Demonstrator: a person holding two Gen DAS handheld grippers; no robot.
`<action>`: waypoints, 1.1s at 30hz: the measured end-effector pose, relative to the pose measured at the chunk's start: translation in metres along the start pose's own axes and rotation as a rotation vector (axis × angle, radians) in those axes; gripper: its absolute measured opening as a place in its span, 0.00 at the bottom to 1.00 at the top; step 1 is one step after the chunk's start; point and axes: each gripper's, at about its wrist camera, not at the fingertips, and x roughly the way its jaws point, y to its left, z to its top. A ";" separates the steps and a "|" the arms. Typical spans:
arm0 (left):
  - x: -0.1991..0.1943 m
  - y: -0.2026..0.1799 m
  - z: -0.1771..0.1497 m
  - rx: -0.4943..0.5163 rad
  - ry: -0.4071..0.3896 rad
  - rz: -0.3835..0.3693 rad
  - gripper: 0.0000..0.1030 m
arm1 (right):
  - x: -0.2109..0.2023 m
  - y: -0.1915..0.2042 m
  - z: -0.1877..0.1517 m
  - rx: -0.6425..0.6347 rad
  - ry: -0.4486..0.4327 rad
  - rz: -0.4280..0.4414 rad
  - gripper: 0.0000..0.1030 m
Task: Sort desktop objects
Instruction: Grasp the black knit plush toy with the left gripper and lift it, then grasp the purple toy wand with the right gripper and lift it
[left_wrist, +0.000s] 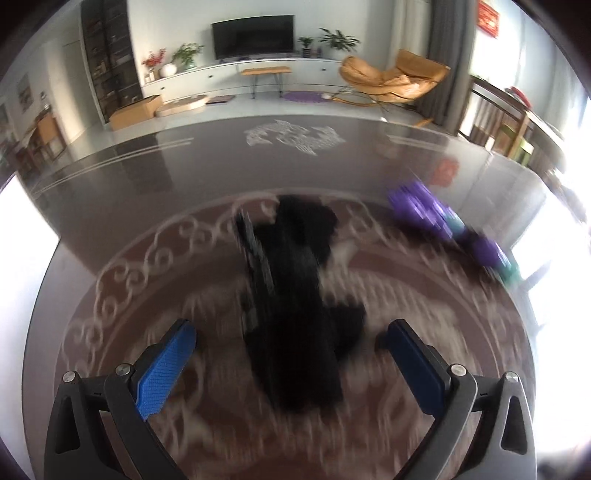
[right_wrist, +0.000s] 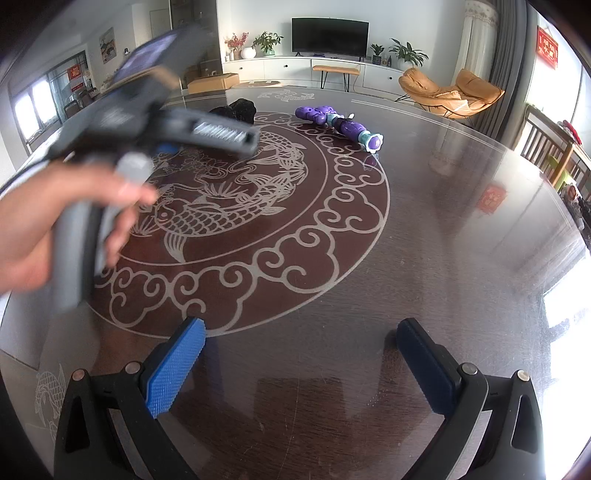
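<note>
Item one, black object: we find it at 12 o'clock of our left gripper, lying on the table between the spread, empty jaws; blur hides what it is, though a ridged edge on its left reads as hard plastic and the rest looks soft, so we judge it light and best pinched across its narrow middle. Item two, purple toy: at 12 o'clock of our right gripper, well apart from it, jointed and lumpy, likely stiff plastic that may flop at the joints; we would take it at a thick segment. The right gripper is likewise spread wide over bare table, holding nothing. At its 10 o'clock a hand grips the left tool. Surface: dark, glossy round top with a pale fish-and-cloud pattern, probably slippery. Room: TV, plants, tan lounge chair, bright windows.
</note>
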 end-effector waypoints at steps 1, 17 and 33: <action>0.006 0.001 0.007 -0.013 0.002 0.010 1.00 | 0.000 0.000 0.000 0.000 0.000 0.000 1.00; -0.061 0.100 -0.077 -0.031 -0.069 -0.002 0.30 | 0.002 -0.001 0.000 0.000 0.000 0.000 1.00; -0.110 0.113 -0.147 -0.013 -0.067 0.015 0.31 | 0.125 -0.056 0.191 -0.096 0.053 0.090 0.84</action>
